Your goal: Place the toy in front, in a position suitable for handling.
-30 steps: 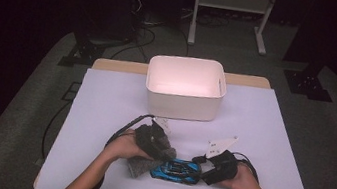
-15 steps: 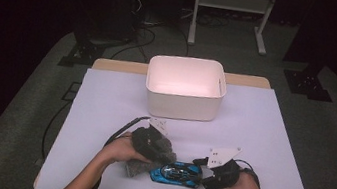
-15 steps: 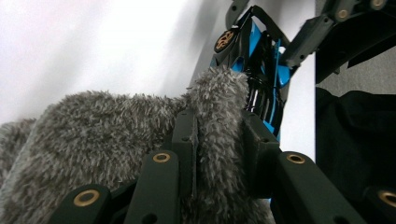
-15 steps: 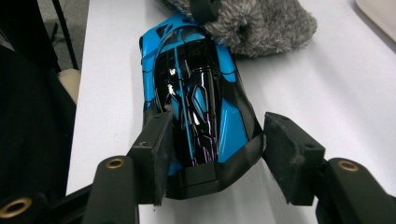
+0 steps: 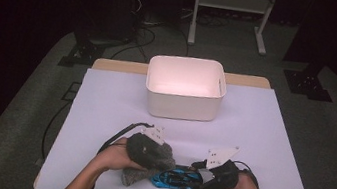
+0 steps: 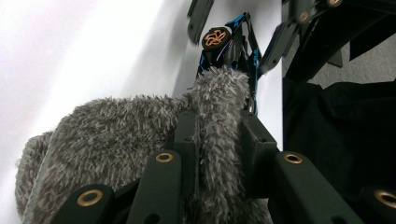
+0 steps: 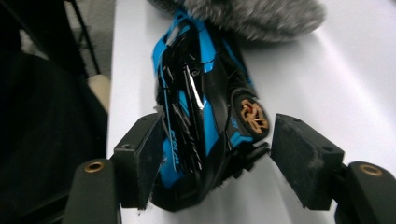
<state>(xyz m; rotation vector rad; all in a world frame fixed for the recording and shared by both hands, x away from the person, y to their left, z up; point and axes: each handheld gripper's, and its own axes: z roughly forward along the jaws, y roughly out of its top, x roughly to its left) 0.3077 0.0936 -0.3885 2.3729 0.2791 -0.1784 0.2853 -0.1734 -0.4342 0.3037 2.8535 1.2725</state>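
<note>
A blue and black toy car (image 5: 177, 180) lies near the table's front edge. My right gripper (image 7: 217, 154) straddles its rear. Its jaws have just been opening; one pad still touches the car (image 7: 196, 93) and the other stands apart from it. A grey furry cloth (image 5: 147, 153) lies at the car's other end. My left gripper (image 6: 217, 126) has been closing and is shut on a fold of that cloth (image 6: 107, 130). The left gripper view also shows the car (image 6: 229, 46) beyond the cloth, between the right gripper's fingers (image 6: 198, 18).
A white plastic bin (image 5: 186, 63) stands at the middle back of the white-covered table (image 5: 115, 101). Cables trail from both grippers. The table's front edge is just under the hands, and dark floor surrounds the table.
The left hand has shifted slightly and lifted the furry cloth against the car's end. The right gripper's jaws have spread wider around the car.
</note>
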